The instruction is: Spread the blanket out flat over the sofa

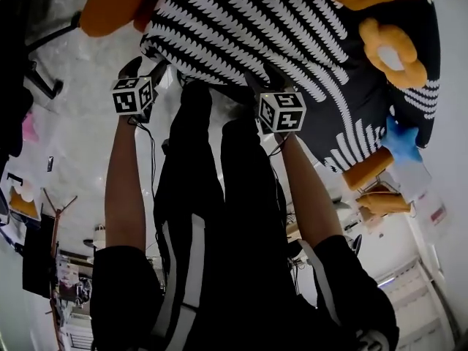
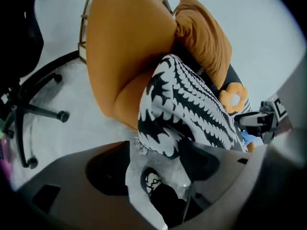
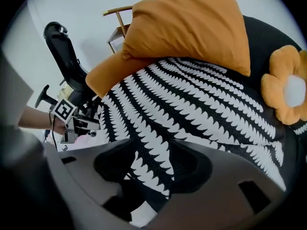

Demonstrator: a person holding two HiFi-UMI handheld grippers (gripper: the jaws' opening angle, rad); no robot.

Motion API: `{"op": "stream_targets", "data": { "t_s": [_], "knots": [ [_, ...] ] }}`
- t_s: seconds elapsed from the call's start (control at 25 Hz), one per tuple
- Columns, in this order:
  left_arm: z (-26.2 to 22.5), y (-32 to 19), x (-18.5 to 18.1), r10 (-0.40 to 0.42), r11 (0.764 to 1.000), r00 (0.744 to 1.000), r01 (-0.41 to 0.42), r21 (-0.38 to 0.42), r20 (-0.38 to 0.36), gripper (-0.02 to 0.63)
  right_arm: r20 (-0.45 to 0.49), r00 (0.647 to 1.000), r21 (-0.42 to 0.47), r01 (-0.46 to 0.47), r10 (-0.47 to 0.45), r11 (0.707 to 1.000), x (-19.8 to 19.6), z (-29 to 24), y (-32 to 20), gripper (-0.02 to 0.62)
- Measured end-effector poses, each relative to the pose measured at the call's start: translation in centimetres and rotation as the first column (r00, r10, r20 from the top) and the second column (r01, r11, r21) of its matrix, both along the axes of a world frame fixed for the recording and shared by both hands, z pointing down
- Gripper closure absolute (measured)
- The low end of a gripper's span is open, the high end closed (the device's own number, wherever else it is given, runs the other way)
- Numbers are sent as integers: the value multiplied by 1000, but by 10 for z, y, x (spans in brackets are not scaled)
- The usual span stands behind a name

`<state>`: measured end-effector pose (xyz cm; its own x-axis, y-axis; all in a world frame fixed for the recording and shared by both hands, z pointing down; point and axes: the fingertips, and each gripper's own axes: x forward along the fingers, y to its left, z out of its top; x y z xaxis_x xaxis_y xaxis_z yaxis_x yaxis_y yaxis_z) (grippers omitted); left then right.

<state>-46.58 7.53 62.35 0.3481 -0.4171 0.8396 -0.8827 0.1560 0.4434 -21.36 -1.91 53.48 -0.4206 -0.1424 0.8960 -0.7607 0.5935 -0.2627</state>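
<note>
The black-and-white patterned blanket (image 1: 241,28) lies over the sofa (image 1: 431,28), between orange cushions (image 1: 110,9). My left gripper (image 1: 148,68) is at the blanket's near left corner. In the left gripper view it (image 2: 158,162) stands wide open, and the fringed blanket corner (image 2: 158,138) hangs loose just past the jaws. My right gripper (image 1: 265,85) is over the blanket's near edge. In the right gripper view it (image 3: 151,162) is open, with a flat, unbunched strip of blanket (image 3: 153,166) lying between the jaws.
A flower-shaped cushion (image 1: 391,50) and a blue toy (image 1: 402,141) sit at the sofa's right end. An office chair base (image 2: 29,109) stands on the floor to the left. The person's legs in black trousers (image 1: 212,218) are right against the sofa's front.
</note>
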Motion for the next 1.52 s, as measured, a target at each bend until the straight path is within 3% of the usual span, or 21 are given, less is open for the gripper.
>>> {"op": "stream_targets", "data": {
  "t_s": [0.2, 0.24, 0.32, 0.48, 0.64, 0.8, 0.84, 0.92, 1.0, 1.12, 1.32, 1.52],
  "knots": [
    [25, -13, 16, -37, 999, 995, 36, -8, -90, 309, -8, 1000, 7, 21, -21, 1000, -10, 0, 0, 367],
    [25, -18, 19, -27, 1000, 996, 27, -1, -83, 358, -6, 1000, 8, 23, -23, 1000, -11, 0, 0, 367],
    [21, -25, 22, 7, 1000, 999, -6, 14, -35, 538, -3, 999, 10, 31, -31, 999, -13, 1, -2, 367],
    [18, -19, 6, 99, 995, 989, -101, 15, 106, 575, -15, 999, 10, 34, -34, 999, -18, 3, -3, 367],
    [1, 0, -72, 78, 997, 952, -79, -9, 295, 577, 3, 1000, 20, 12, -12, 1000, -27, 2, -9, 368],
    [0, 14, -86, 215, 977, 920, -207, -59, 328, 577, 38, 999, 18, -8, 8, 1000, -27, 0, -9, 368],
    [4, 13, -84, 210, 978, 926, -197, -72, 315, 575, 44, 999, 21, -16, 15, 1000, -26, 0, -9, 368],
    [13, 10, -84, 126, 990, 953, -105, -89, 277, 567, 53, 998, 28, -30, 28, 999, -22, 1, -8, 368],
    [17, 10, -84, 37, 996, 967, -15, -91, 251, 511, 56, 997, 33, -48, 46, 998, -16, 1, -4, 368],
    [6, 12, -78, -4, 998, 972, 20, -67, 236, 348, 68, 995, 37, -78, 76, 996, -4, -2, 2, 368],
    [-27, 31, -47, 9, 999, 969, 5, -54, 248, 331, 71, 990, 43, -125, 121, 991, 39, -8, 12, 367],
    [-51, 16, 30, 116, 993, 974, -114, -18, 193, 333, 71, 968, 62, -247, 242, 967, 105, -14, 20, 367]
  ]
}}
